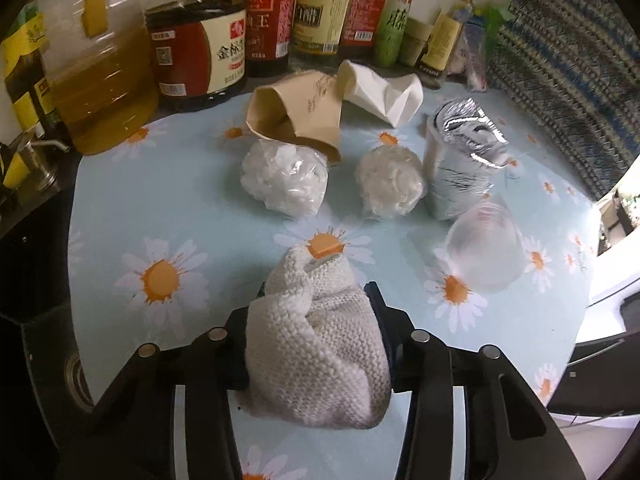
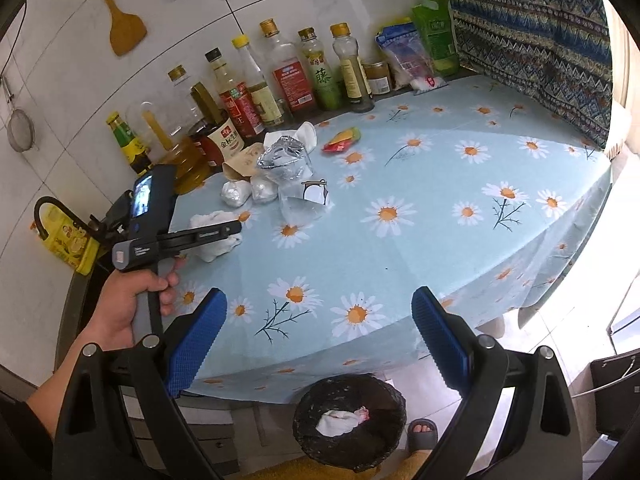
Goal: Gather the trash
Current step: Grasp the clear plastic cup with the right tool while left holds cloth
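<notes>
My left gripper [image 1: 316,292] is shut on a crumpled white knitted cloth [image 1: 316,340] that lies on the daisy tablecloth [image 1: 160,208]. Beyond it lie two plastic-wrapped white wads [image 1: 284,180] [image 1: 390,184], a crushed brown paper cup [image 1: 296,116], a crushed white cup [image 1: 380,92], a foil container [image 1: 460,160] and a clear plastic cup [image 1: 484,248]. The right wrist view shows the left gripper [image 2: 224,236] held in a hand [image 2: 128,304] at the table's left side. My right gripper [image 2: 320,300] hangs open and holds nothing, above the table's front edge and a dark waste bin [image 2: 348,420].
Oil and sauce bottles [image 2: 248,96] line the wall behind the trash. A red and yellow wrapper [image 2: 342,140] lies further back on the cloth. The bin holds a white tissue [image 2: 340,420]. A sandalled foot [image 2: 422,432] stands beside it. A patterned curtain [image 2: 528,40] hangs at right.
</notes>
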`<state>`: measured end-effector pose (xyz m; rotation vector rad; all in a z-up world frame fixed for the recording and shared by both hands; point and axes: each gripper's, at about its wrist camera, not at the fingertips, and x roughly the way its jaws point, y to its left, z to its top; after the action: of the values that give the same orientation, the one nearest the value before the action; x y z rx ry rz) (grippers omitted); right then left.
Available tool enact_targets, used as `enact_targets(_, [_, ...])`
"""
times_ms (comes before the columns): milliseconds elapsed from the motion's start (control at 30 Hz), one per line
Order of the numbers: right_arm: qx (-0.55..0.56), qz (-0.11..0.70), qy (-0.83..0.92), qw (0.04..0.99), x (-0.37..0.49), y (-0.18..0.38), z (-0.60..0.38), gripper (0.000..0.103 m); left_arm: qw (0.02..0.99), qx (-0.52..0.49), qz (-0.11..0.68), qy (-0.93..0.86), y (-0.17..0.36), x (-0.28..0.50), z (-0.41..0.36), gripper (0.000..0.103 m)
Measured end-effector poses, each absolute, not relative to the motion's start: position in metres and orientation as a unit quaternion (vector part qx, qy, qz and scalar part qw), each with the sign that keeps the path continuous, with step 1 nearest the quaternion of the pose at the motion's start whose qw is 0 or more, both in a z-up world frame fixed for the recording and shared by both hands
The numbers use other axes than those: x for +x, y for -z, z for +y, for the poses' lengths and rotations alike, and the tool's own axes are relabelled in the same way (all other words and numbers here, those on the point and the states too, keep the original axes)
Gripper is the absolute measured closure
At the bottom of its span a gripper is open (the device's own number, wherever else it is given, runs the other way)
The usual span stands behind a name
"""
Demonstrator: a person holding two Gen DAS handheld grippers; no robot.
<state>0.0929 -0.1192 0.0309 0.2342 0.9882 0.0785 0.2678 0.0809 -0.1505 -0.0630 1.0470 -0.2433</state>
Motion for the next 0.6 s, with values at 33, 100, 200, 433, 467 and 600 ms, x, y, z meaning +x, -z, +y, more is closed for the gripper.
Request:
enact_targets(33, [0.108,0.474,-0.041,0.873,0.093,-0.032,-0.117,0.01,0.861,-0.036,0.494,0.117,0.147,0.264,0.084,0.061])
enact_targets(100, [0.097,0.476,-0.051,0.873,0.097,-0.034,-0.112,0.01,0.866,-0.049,0.483,0.12,0.139,0.252,0.091,0.062])
enact_targets(200, [0.085,0.484,-0.072,0.868,0.108,-0.031,-0.105,0.01,0.873,-0.058,0.468,0.123,0.127,0.236,0.096,0.063])
enact_targets(433, [0.058,0.511,-0.115,0.85,0.155,-0.001,-0.094,0.008,0.883,-0.105,0.444,0.113,0.1,0.181,0.113,0.063])
enact_targets(467, [0.051,0.515,-0.125,0.847,0.164,0.003,-0.092,0.008,0.883,-0.11,0.442,0.11,0.097,0.175,0.114,0.063])
enact_targets(600, [0.027,0.524,-0.16,0.836,0.203,0.029,-0.087,0.008,0.884,-0.148,0.436,0.084,0.089,0.144,0.122,0.063])
